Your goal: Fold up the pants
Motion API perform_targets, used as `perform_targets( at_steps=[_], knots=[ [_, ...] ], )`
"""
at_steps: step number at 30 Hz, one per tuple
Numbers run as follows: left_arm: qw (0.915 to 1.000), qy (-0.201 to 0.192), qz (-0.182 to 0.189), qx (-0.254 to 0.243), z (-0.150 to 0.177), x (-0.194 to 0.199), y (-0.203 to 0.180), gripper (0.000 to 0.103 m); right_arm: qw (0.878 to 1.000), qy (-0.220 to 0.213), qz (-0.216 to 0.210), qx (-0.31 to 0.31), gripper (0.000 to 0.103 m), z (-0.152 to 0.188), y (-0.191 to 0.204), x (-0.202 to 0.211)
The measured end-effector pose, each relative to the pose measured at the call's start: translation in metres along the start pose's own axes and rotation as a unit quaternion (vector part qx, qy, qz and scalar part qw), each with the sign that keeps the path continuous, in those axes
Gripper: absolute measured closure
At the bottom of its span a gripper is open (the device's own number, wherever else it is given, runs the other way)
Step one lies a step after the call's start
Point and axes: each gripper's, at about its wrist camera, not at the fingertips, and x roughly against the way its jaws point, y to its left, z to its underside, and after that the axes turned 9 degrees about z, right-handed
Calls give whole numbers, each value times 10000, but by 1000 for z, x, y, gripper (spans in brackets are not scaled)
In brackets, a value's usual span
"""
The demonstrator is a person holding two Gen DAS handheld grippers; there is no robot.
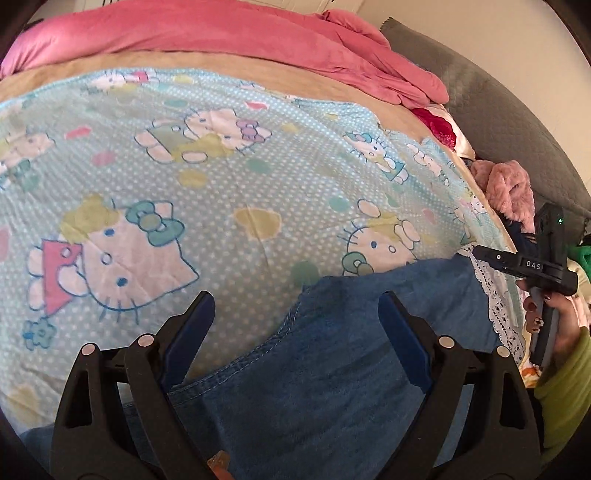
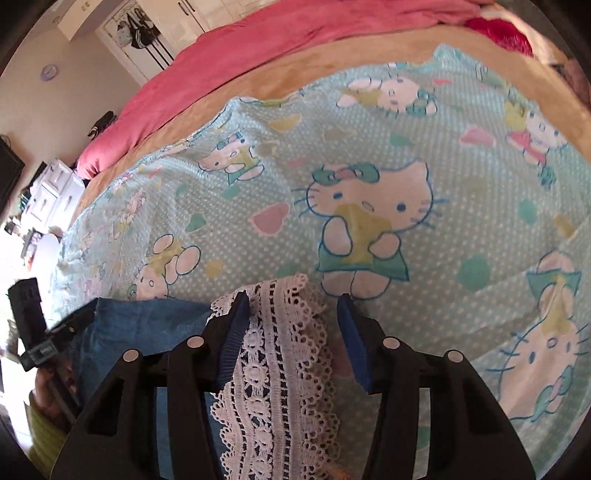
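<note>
the pants, blue denim with a white lace hem, are spread at the near edge of the bed, on a light blue cartoon-cat sheet. the jaws of the left gripper are held wide apart over the stitched denim edge, nothing between them being pinched. the jaws of the right gripper are likewise apart, with the lace hem lying between them but not clamped.

a slip is judged likely at the lace: it is thin and open-worked, so only one layer might be caught, or a pad might snag in the holes and the trim be pulled askew. if the sheet is pinched along with the denim, it would be dragged into the fold. uneven lifting by the two sides would leave the legs misaligned.

a pink duvet is bunched at the far side of the bed, well apart. a fluffy pink garment and other clothes lie near the right edge, where a folded leg could be crowded.
</note>
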Motion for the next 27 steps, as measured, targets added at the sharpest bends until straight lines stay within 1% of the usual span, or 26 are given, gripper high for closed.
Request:
perform_targets(
  at_steps=[3,5,6,7,8,9,11,12,13,15,17,18,20,22,24,25,27],
  knots=[
    [9999,-37,113,-27,2,-5,-4,20,9997,107,-194,-50,56,2,1,-5],
    [9997,-38,248,2,2,-6,-6,21,9998,158,-104,48,56,4,4,-10],
    [9994,-12,343,-19,3,-8,-9,24,9998,187,-84,67,56,5,5,-12],
    [9992,30,381,-75,5,-10,-13,33,9998,194,-94,44,57,5,5,-13],
    [9992,70,383,-134,6,-12,-16,43,9997,199,-126,39,65,6,5,-13],
    [9989,122,370,-247,8,-14,-20,51,9996,208,-192,63,73,7,6,-12],
    [9984,181,312,-439,10,-18,-27,81,9992,185,-236,263,81,10,13,-10],
    [9980,193,295,-526,11,-19,-30,88,9990,144,-191,389,83,12,17,-7],
    [9978,162,285,-576,11,-17,-32,98,9986,54,-149,513,83,13,22,-2],
    [9977,59,246,-632,10,-12,-33,100,9981,-124,-172,577,84,13,25,8],
    [9972,-134,146,-725,6,-3,-35,101,9972,-421,-151,605,85,13,27,22],
    [9966,-213,91,-788,5,0,-37,101,9961,-576,-84,664,85,12,29,29],
    [9951,-283,-72,-942,2,1,-41,101,9944,-727,48,761,85,10,32,33],
    [9943,-272,-190,-1015,1,-3,-42,101,9939,-674,245,832,85,9,35,27],
    [9949,-179,-255,-956,2,-12,-39,101,9926,-496,560,959,85,11,37,13],
    [9953,-110,-305,-918,3,-18,-37,100,9918,-448,643,1013,85,11,37,9],
    [9956,-27,-391,-845,5,-25,-30,96,9884,-353,885,1183,83,13,41,-1]
  ],
)
